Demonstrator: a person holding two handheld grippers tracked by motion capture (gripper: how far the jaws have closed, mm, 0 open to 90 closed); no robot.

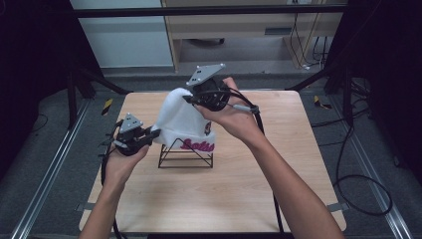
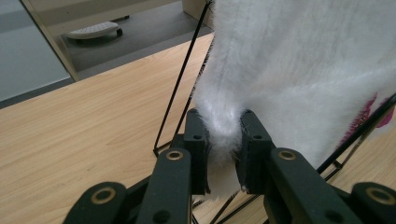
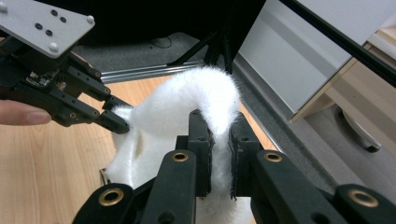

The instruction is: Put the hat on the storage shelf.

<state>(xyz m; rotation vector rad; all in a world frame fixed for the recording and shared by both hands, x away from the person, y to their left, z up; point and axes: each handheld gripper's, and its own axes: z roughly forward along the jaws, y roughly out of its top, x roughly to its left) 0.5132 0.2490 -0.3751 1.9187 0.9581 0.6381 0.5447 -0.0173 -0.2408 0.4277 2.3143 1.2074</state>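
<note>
My left tongs (image 2: 223, 140) pinch the white beanie (image 1: 181, 122) at its lower edge and my right tongs (image 3: 219, 140) grip its crown. It sits over the wire stand (image 1: 185, 155) on the table (image 1: 249, 184). I'd move both evenly, so the fleece doesn't snag.

Fuzzy white hat (image 1: 181, 119) with pink lettering, draped over wire stand (image 1: 185, 153)

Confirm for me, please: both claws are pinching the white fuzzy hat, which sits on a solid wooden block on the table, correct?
Not quite. Both the left claw and right claw pinch the white fuzzy hat, but it sits on a black wire stand, as the high view shows.
</note>
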